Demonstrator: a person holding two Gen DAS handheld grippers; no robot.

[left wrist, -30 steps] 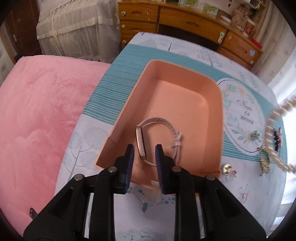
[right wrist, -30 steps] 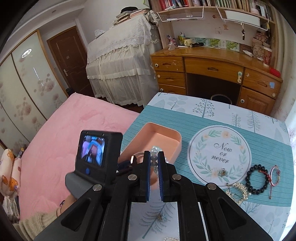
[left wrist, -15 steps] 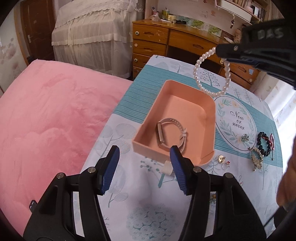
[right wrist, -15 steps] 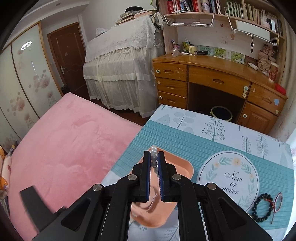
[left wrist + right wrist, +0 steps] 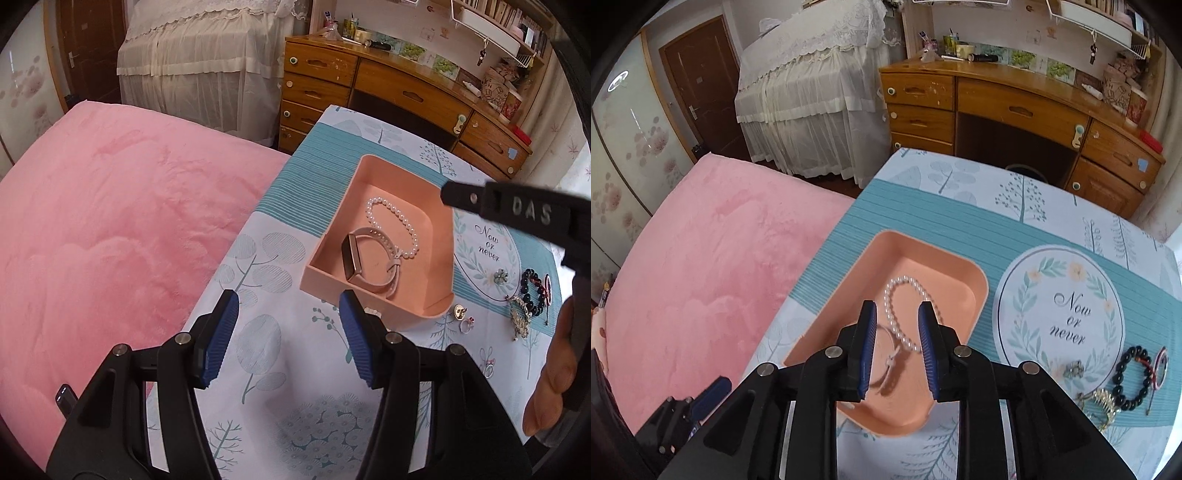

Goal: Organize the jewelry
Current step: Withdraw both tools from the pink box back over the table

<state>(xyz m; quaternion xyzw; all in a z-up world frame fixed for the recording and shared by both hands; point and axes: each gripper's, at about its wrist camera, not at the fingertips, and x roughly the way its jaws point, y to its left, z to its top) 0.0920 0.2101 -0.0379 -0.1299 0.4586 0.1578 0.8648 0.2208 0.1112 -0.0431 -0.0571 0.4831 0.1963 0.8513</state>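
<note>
A peach tray (image 5: 436, 310) stands on the patterned tablecloth. Inside it a pink-strapped watch (image 5: 349, 258) lies beside a white pearl bracelet (image 5: 412, 236). My left gripper (image 5: 288, 306) is open and empty, pulled back over the cloth in front of the tray. My right gripper (image 5: 897, 314) hovers over the tray (image 5: 982, 280) with its jaws opening. The pearl bracelet (image 5: 905, 280) lies loose on the tray floor below them, and the pads do not press on it. Part of the watch strap (image 5: 886, 365) shows between the fingers.
Right of the tray lie a black bead bracelet (image 5: 1134, 376), a red string bracelet (image 5: 1161, 365), a gold chain (image 5: 1104, 398), a flower brooch (image 5: 1075, 369) and small earrings (image 5: 460, 312). A pink bed (image 5: 110, 240) borders the table's left edge. A wooden desk (image 5: 1015, 107) stands behind.
My right gripper came down over the tray and let go of the pearl bracelet, which now lies inside. My left gripper opened off the watch and drew back from the tray.
</note>
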